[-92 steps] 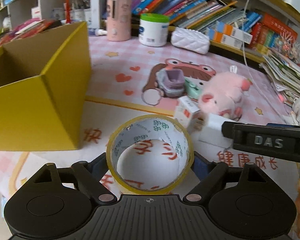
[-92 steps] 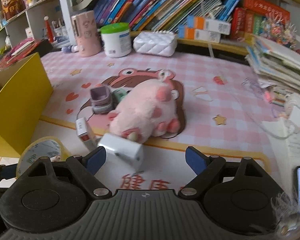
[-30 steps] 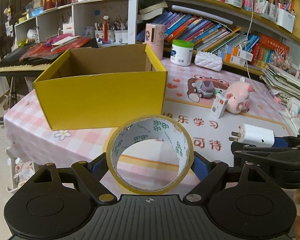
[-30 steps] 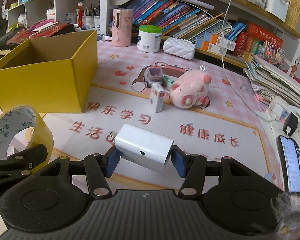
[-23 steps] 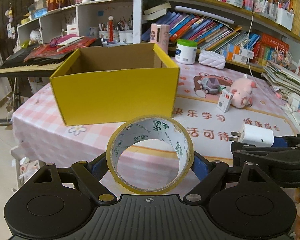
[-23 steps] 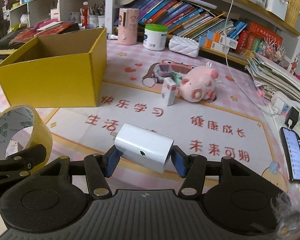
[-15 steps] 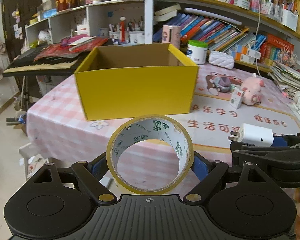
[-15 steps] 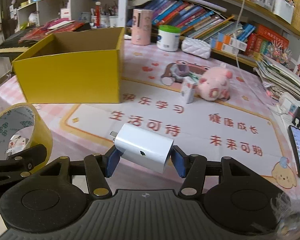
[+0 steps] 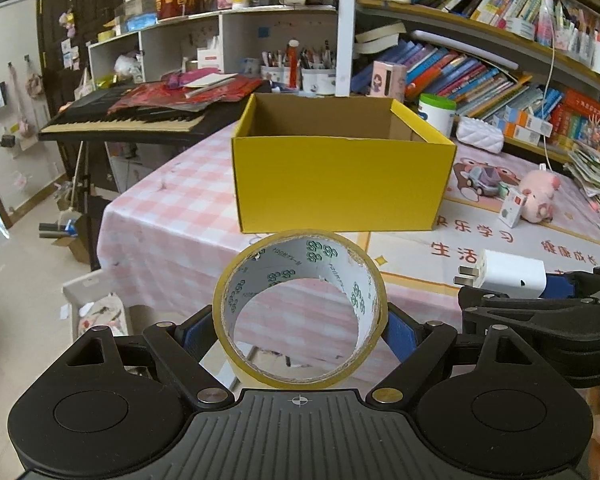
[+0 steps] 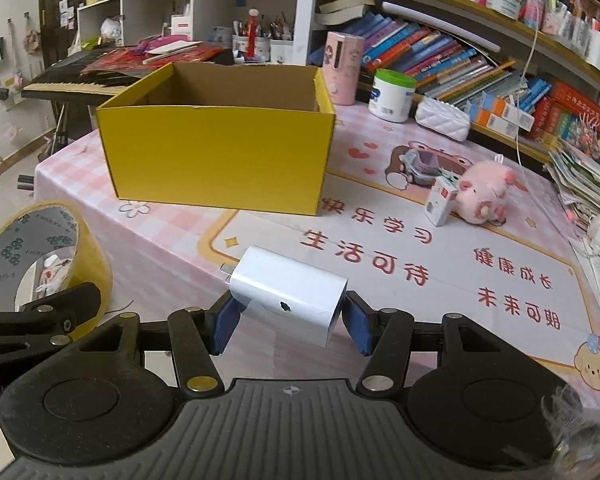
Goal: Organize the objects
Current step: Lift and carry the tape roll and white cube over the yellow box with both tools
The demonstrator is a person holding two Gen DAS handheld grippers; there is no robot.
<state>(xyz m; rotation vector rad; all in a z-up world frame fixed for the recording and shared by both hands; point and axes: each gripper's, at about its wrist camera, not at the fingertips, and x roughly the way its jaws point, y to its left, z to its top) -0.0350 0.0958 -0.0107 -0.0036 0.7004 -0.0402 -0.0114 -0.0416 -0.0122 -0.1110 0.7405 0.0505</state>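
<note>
- Tape roll (image 9: 300, 308) is clamped between the blue pads of the left gripper (image 9: 300, 330), its open core facing the camera; the jaws are closed on its outer yellow rim.
- White charger (image 10: 287, 294) is pinched, tilted, between the jaws of the right gripper (image 10: 288, 320), its prongs pointing left.
- Both items are held off the near edge of the bench (image 10: 380, 248), clear of its surface.
- Yellow box (image 9: 340, 172) stands open-topped ahead, near the bench's left edge; bare mat lies between it and the grippers.
- Pink plush pig (image 10: 482, 196) and small white carton (image 10: 440, 202) touch, well right of the box.
- Green logos are printed inside the tape core; red Chinese characters are printed on the mat.
</note>
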